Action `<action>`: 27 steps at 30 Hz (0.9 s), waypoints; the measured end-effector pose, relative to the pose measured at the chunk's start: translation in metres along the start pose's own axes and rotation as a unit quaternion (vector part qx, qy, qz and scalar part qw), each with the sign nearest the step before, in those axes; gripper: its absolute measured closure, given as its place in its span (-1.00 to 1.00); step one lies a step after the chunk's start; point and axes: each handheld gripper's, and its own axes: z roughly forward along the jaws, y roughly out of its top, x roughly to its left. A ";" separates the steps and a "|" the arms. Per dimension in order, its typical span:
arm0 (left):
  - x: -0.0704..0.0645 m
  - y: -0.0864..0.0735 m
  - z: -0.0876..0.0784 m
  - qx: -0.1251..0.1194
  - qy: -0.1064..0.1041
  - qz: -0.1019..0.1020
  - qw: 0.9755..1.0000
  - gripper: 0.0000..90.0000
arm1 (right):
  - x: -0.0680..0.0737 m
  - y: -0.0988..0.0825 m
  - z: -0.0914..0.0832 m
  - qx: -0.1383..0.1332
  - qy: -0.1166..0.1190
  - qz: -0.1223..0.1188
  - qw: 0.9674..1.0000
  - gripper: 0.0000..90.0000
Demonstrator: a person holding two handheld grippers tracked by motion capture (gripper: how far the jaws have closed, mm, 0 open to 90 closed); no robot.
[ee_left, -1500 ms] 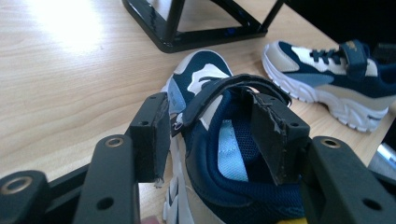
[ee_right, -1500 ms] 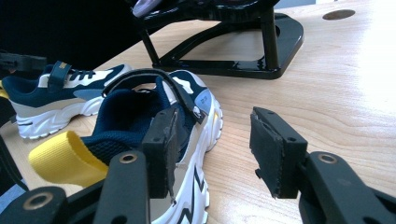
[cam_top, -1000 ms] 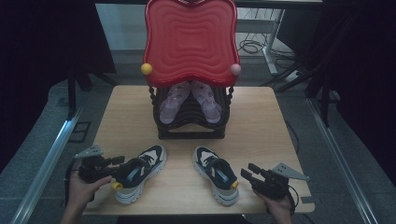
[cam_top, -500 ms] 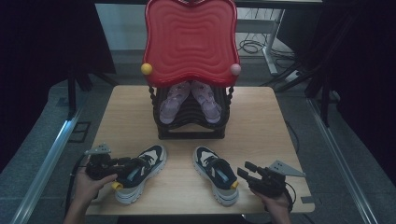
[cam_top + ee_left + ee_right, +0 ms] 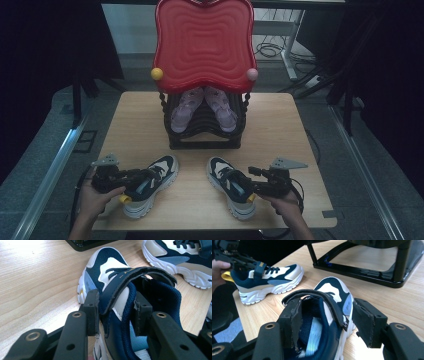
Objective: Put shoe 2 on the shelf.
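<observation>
The left navy-and-white strap-fastened sneaker (image 5: 147, 184) lies on the pale wooden counter (image 5: 290, 135) near its front edge, its matching right sneaker (image 5: 231, 185) just beside it. Both look light, soft at the collar and stiff in the sole, so the padded collar and strap wall seem the best hold. The left gripper (image 5: 115, 312) has just been closing; its fingers (image 5: 91, 311) pinch that shoe's strap side. The right gripper (image 5: 329, 320) has just been opening, released astride its shoe's collar. Behind stands a black rack (image 5: 205, 132) holding pink shoes (image 5: 202, 107) under a red wavy panel (image 5: 204, 42).
</observation>
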 end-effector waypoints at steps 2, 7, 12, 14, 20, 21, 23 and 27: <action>0.000 0.000 0.000 0.000 0.000 0.000 1.000 0.41 | 0.001 0.003 0.003 0.007 0.001 -0.006 1.000 -0.09; 0.000 0.000 0.000 0.000 0.000 -0.001 1.000 0.40 | 0.004 0.006 0.008 0.021 -0.003 -0.006 1.000 -0.07; 0.000 0.000 0.000 -0.001 0.000 -0.002 1.000 0.40 | 0.004 0.007 0.013 0.037 -0.007 -0.004 0.999 -0.01; 0.000 0.000 0.000 -0.001 -0.001 -0.002 1.000 0.40 | 0.004 0.009 0.015 0.045 -0.011 -0.008 0.999 0.02; 0.000 -0.001 0.000 -0.003 -0.002 -0.005 1.000 0.40 | 0.009 0.016 0.022 0.074 -0.023 -0.016 0.997 0.11; 0.001 -0.001 0.000 -0.003 -0.002 -0.005 1.000 0.40 | 0.009 0.017 0.022 0.077 -0.026 -0.016 0.997 0.12; 0.001 -0.001 0.000 -0.004 -0.003 -0.006 1.000 0.39 | 0.009 0.018 0.023 0.084 -0.035 -0.014 0.996 0.18; 0.001 -0.001 0.000 -0.004 -0.003 -0.007 1.000 0.39 | 0.011 0.017 0.024 0.102 -0.046 -0.014 0.994 0.21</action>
